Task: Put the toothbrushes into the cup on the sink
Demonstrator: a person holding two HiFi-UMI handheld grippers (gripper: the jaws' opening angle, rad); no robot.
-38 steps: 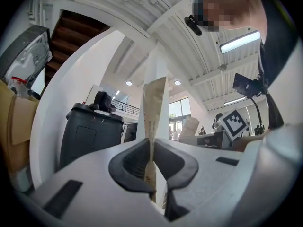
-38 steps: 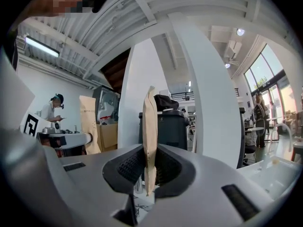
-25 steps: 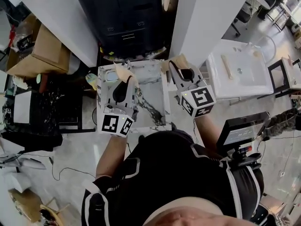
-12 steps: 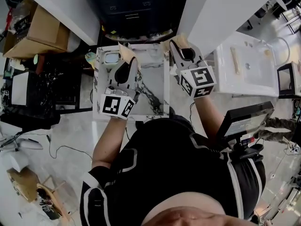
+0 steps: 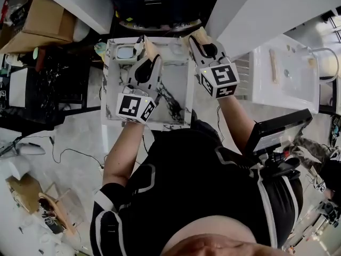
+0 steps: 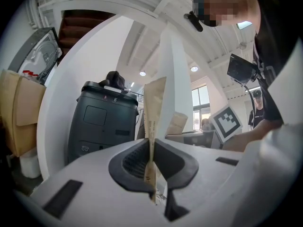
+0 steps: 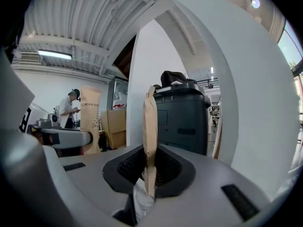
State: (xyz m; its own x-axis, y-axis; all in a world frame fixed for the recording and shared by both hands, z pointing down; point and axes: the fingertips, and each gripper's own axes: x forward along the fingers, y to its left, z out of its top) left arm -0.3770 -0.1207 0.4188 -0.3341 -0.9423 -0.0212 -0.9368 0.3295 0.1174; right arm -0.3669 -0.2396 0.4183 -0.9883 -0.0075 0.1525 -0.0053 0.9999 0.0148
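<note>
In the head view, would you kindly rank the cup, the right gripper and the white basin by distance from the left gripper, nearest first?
1. The cup, just left of the left gripper tip.
2. The right gripper, off to its right.
3. The white basin, far right, beyond the right gripper.
Both grippers pinch paper packets.

Paper-wrapped left toothbrush (image 6: 155, 109) and right toothbrush (image 7: 150, 122) stand upright, clamped in jaws; cup (image 5: 126, 52) on sink (image 5: 178, 97) corner.

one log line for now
left gripper: shut on paper packet | right gripper: shut on second paper packet | cup: near left gripper
</note>
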